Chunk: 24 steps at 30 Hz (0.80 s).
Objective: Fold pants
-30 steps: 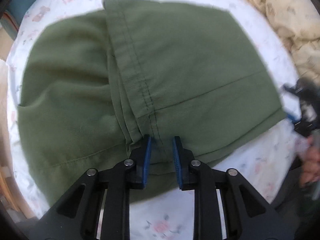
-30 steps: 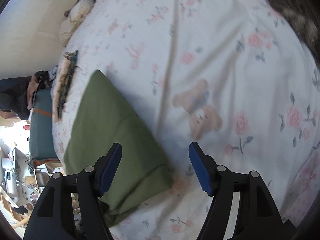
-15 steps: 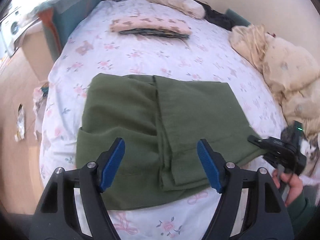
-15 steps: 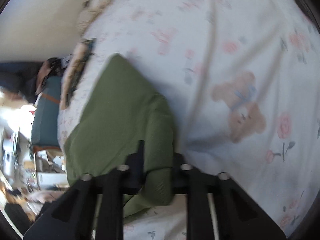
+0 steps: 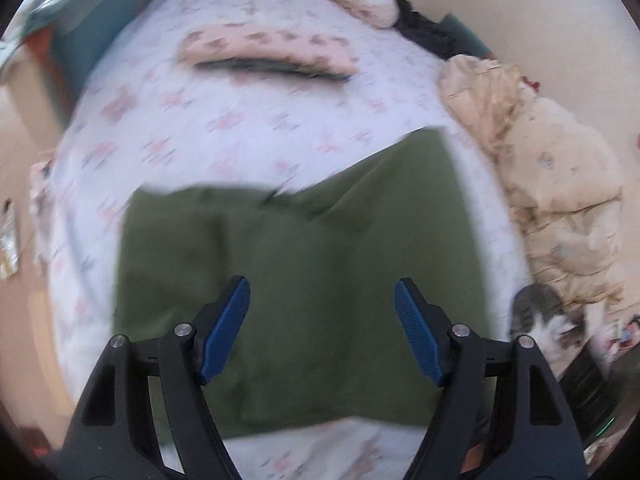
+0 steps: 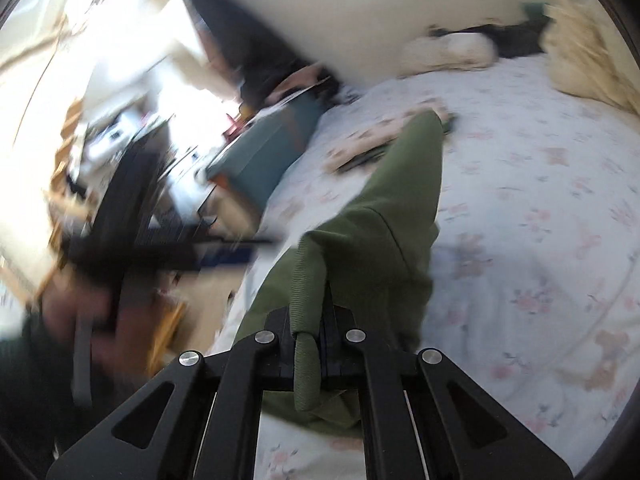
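**Left-wrist view: jaws released above the pants; right-wrist view: hem pinched**

Left wrist: the left gripper [image 5: 322, 330] stands spread wide with nothing between its blue pads, and the green pants [image 5: 304, 280] lie on the floral bedsheet [image 5: 248, 120] beyond and beneath the jaws.

Right wrist: the right gripper [image 6: 308, 344] has just clenched on the pants' [image 6: 376, 240] ribbed edge, cloth trailing forward from the jaws.

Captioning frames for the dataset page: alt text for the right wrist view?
The right gripper is shut on an edge of the green pants, lifting it above a floral bedsheet. A blurred room lies to the left.
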{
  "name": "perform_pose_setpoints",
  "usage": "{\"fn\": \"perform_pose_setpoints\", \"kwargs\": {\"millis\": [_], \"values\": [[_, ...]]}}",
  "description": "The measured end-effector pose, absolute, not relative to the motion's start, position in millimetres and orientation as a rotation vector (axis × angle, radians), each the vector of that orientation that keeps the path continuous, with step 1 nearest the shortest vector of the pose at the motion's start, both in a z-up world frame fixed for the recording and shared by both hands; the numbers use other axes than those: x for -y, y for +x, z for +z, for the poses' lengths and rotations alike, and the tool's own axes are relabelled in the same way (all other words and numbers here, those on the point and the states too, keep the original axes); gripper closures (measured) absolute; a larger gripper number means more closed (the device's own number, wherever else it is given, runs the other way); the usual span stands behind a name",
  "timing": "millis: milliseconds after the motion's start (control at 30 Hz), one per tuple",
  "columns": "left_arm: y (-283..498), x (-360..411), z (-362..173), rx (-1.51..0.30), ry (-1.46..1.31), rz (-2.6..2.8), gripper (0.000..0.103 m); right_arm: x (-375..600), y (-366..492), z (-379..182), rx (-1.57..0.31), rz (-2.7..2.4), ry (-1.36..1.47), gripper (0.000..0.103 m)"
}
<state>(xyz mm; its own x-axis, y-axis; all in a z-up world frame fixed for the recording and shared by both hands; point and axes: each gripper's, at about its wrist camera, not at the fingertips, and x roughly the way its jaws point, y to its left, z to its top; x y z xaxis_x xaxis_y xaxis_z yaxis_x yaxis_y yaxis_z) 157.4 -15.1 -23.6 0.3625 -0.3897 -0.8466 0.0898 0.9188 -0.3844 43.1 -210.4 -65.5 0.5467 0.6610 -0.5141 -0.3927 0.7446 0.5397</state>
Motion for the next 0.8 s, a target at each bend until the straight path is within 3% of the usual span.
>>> {"fn": "perform_pose_setpoints", "kwargs": {"millis": [233,433,500,533,800], "values": [[217,77,-23,-1.218,-0.182,-0.317,0.031,198,49,-77,-0.81,0.686,0.356,0.097],[224,108,-24,-1.248,-0.05,-0.363,0.035,191,45,-76,-0.824,0.753,0.351,0.097],[218,107,-19,-1.221,0.013,-0.376,0.067,183,41,-72,-0.813,0.779,0.327,0.097],[216,104,-18,-1.227,0.03,-0.397,0.091,180,39,-70,-0.812,0.785,0.317,0.097],[203,13,-5,-1.198,0.028,-0.368,0.094,122,31,-58,-0.837,0.828,0.263,0.097]]}}
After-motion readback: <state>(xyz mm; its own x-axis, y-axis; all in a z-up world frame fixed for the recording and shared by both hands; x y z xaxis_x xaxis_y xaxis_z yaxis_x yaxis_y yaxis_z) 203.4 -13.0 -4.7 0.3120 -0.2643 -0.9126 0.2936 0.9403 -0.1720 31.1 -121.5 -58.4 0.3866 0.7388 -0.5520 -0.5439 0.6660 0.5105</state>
